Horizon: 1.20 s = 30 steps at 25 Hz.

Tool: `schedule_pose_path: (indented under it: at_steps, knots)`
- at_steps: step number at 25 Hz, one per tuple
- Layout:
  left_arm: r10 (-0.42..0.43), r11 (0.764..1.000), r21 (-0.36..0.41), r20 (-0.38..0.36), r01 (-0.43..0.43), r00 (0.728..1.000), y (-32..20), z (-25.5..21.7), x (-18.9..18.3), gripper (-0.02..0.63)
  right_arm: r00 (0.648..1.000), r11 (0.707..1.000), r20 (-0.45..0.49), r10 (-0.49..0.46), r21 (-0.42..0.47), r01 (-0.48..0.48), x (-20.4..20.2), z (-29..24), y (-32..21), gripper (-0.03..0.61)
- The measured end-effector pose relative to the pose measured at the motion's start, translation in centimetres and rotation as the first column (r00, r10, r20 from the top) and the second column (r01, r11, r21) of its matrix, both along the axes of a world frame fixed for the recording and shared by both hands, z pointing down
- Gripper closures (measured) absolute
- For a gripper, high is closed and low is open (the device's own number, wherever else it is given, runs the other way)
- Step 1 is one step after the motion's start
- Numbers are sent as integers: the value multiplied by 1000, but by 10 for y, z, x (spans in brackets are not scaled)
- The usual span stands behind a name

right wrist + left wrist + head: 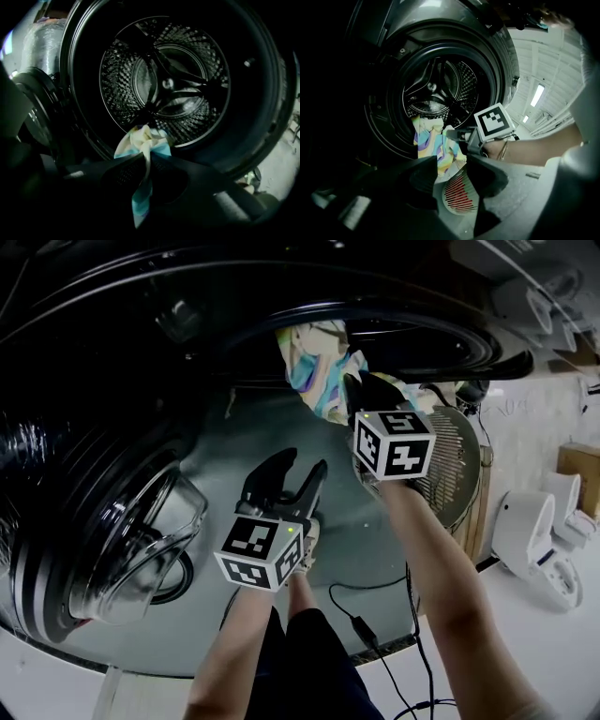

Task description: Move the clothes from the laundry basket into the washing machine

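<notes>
Holding the colourful cloth [317, 371] pinched tight at the washing machine's [422, 334] near rim, the right gripper [143, 161] probably must next push into the drum [187, 61] and let go, while the left gripper [451, 168] hangs wide and empty.

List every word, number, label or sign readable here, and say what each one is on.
No readable text in any view.
Left marker cube and right marker cube: black-and-white square patterns only, no letters.
White wall: faint scrawl, too blurred to read.
</notes>
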<state>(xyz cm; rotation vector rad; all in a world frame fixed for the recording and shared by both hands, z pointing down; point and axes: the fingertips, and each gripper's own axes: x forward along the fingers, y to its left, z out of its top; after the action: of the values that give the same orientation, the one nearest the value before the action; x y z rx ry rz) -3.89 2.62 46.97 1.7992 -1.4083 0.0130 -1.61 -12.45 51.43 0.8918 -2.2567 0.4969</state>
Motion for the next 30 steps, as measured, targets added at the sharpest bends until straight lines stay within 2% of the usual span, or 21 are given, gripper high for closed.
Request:
schedule_pose_path:
  at_steps: [4, 8, 10, 12, 13, 15, 16, 17, 18, 19, 22, 26, 30]
  knots:
    - [-12, 1000, 2, -3, 12, 1000, -1, -4, -4, 411, 989, 994, 131, -75, 88, 64, -60, -38, -19, 535]
    - [-24, 1000, 13, -5, 24, 1000, -3, -10, -10, 411, 964, 982, 246, -100, 181, 56, -101, -79, -47, 534]
    - [-26, 999, 19, -5, 26, 1000, -6, -13, -9, 411, 955, 980, 281, -95, 193, 41, -113, -88, -59, 535]
    - [-23, 1000, 22, -9, 23, 1000, -6, -14, -5, 411, 956, 985, 285, -74, 169, 25, -118, -83, -65, 531]
    - [-20, 1000, 20, -13, 20, 1000, -6, -15, -4, 411, 960, 987, 272, -68, 156, 26, -119, -77, -65, 480]
    - [-5, 1000, 16, -19, 6, 1000, -5, -14, -1, 411, 972, 992, 227, -59, 124, 31, -116, -62, -62, 280]
    - [5, 1000, 13, -19, -4, 1000, -5, -13, 0, 411, 978, 995, 204, -41, 99, 21, -110, -53, -60, 208]
    - [11, 1000, 11, -17, -11, 1000, -4, -12, -1, 411, 983, 998, 183, -10, 71, -3, -101, -44, -58, 138]
    - [10, 1000, 8, -17, -10, 1000, -3, -12, -3, 411, 986, 998, 166, 32, 43, -40, -89, -36, -56, 104]
    - [5, 1000, 8, -17, -5, 1000, -3, -12, -6, 411, 985, 996, 156, 79, 21, -83, -75, -30, -55, 80]
    - [-6, 1000, 6, -12, 6, 1000, -2, -11, -13, 411, 969, 980, 143, 201, -20, -200, -35, -15, -43, 77]
    - [-20, 1000, 3, -13, 20, 1000, -1, -9, -15, 411, 963, 961, 95, 254, -134, -240, -6, 24, -4, 43]
    - [-23, 1000, 2, -16, 23, 1000, -2, -3, -15, 411, 959, 923, 59, 277, -292, -248, -7, 73, 18, -9]
